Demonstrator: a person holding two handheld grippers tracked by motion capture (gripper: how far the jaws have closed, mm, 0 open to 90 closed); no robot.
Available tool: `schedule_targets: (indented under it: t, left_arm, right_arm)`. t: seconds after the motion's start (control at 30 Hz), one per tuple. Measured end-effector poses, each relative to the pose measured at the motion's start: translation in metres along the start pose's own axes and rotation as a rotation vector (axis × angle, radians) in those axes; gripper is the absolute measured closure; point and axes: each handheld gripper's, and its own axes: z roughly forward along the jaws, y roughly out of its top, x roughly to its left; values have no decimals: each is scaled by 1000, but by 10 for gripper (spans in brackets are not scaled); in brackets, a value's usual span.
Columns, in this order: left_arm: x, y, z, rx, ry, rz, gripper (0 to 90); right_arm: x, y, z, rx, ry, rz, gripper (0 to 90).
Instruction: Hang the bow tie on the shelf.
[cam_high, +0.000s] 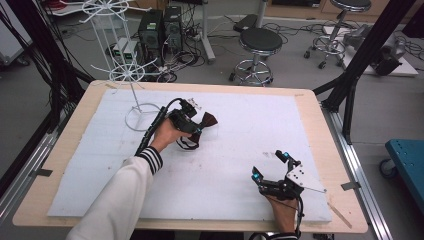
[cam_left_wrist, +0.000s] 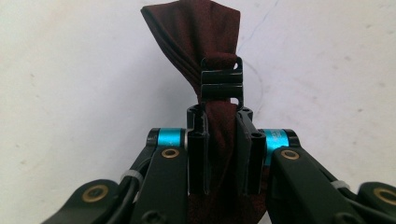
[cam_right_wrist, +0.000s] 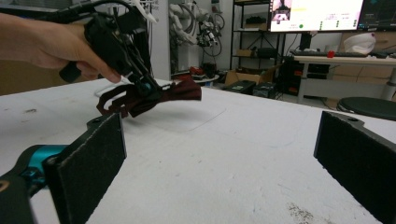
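White wire rack (cam_high: 125, 70) behind bow tie (cam_high: 206, 120).

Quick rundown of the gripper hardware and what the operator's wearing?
Both grippers are black with cyan joint pieces and brass-coloured screws. The left gripper trails a black cable; the right gripper carries a grey three-cornered plate and has flat dark padded jaws. The left forearm wears a white sleeve with a dark-striped cuff.
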Motion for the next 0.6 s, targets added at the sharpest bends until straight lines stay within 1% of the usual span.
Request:
schedule_targets:
  t: [0.13,0.17,0.2,0.23,0.3,0.37,0.47,0.6]
  left_arm:
    - [-4,3,-17,-45,-2,17,772]
    - [-5,3,-20,-54,-1,20,772]
    - [-5,4,-25,-55,-4,31,772]
    - [-6,4,-27,-67,-3,30,772]
    - [-8,5,-35,-79,0,43,772]
    - [-11,6,-42,-99,2,47,772]
    - [-14,5,-51,-105,11,64,772]
    - [-14,-1,-63,-133,10,59,772]
  right_arm:
    - [0,0,0,-2,-3,-1,16]
    - [0,0,0,-1,-1,-2,16]
    - [0,0,0,0,-1,-2,16]
    - [0,0,0,-3,-1,-1,16]
    - [0,0,0,0,-3,1,16]
    - [1,0,0,0,-3,1,16]
    - [1,0,0,2,-1,2,16]
    - [1,0,0,2,-1,-1,16]
